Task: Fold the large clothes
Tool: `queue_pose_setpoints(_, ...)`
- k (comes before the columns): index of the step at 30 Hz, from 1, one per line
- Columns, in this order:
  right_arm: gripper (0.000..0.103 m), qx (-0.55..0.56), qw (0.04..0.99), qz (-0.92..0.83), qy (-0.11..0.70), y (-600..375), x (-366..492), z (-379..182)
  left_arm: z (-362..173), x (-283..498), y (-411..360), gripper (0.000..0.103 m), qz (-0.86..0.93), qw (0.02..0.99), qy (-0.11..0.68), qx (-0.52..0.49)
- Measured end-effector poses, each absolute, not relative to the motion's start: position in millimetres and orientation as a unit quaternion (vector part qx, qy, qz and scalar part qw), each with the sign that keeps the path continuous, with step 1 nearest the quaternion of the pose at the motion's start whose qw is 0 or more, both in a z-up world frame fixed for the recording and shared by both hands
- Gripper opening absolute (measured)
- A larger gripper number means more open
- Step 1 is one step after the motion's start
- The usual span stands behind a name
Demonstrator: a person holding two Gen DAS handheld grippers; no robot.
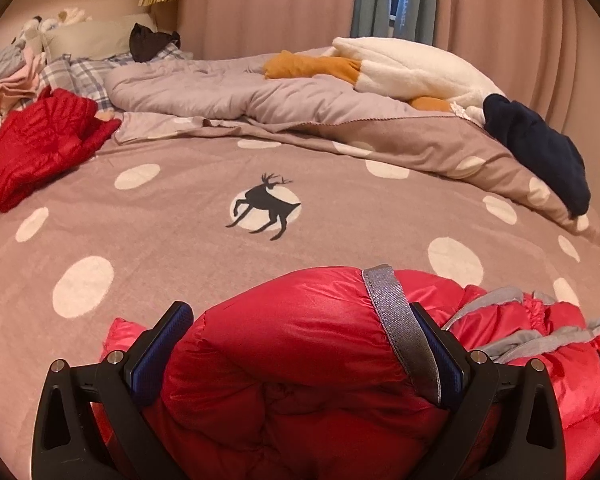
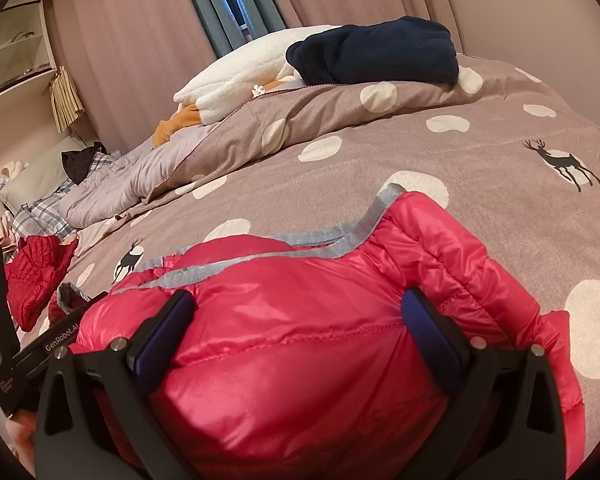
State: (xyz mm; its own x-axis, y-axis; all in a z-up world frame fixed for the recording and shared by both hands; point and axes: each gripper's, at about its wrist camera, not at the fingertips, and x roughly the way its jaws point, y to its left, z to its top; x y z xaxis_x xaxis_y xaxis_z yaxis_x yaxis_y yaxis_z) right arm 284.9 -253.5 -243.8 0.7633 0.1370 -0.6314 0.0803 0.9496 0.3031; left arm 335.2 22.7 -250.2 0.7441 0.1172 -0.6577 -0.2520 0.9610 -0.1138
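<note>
A puffy red down jacket (image 1: 300,340) with grey trim lies on the spotted brown bed cover (image 1: 160,216) at the near edge; it also shows in the right wrist view (image 2: 300,340). My left gripper (image 1: 300,320) has its blue-padded jaws wide apart around a bulging fold of the jacket, pressing both sides. My right gripper (image 2: 296,312) likewise straddles a thick bunch of the same jacket. The left gripper's black body (image 2: 32,344) shows at the left of the right wrist view.
A second red quilted jacket (image 1: 40,148) lies at the left. A navy garment (image 1: 540,152), a white and orange fleece (image 1: 400,68) and a rumpled grey duvet (image 1: 220,96) lie at the back. Pink curtains hang behind.
</note>
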Motion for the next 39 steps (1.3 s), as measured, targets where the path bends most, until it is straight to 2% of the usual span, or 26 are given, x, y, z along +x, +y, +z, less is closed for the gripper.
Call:
queue_pose_setpoints(3,0.103,0.165,0.925,0.022,0.343,-256,282,-239,-238,322,23,0.102,0.103,0.938,0.317,-0.099)
queue_pose_setpoints(11,0.103,0.127,0.944,0.018,0.304,-235,235,-188,-180,259,16,0.102,0.113,0.960,0.254,-0.025)
queue_pose_setpoints(16,0.103,0.063,0.957,0.027,0.282,-210,206,-165,-162,212,51,0.102,0.095,0.960,0.244,-0.102)
queue_pose_setpoints(21,0.103,0.033,0.951,0.014,0.306,-189,197,-172,-179,189,84,0.102,0.091,0.942,0.273,-0.174)
queue_pose_setpoints(25,0.103,0.049,0.945,0.016,0.322,-186,195,-182,-198,192,93,0.102,0.141,0.934,0.294,-0.143)
queue_pose_setpoints(32,0.103,0.045,0.936,0.012,0.350,-176,199,-196,-240,197,99,0.102,0.106,0.928,0.348,-0.086)
queue_pose_setpoints(36,0.103,0.046,0.928,-0.005,0.370,-178,208,-212,-260,200,123,0.102,0.051,0.892,0.386,-0.227)
queue_pose_setpoints(39,0.103,0.072,0.930,-0.006,0.361,-185,203,-214,-270,200,127,0.102,0.005,0.874,0.402,-0.274)
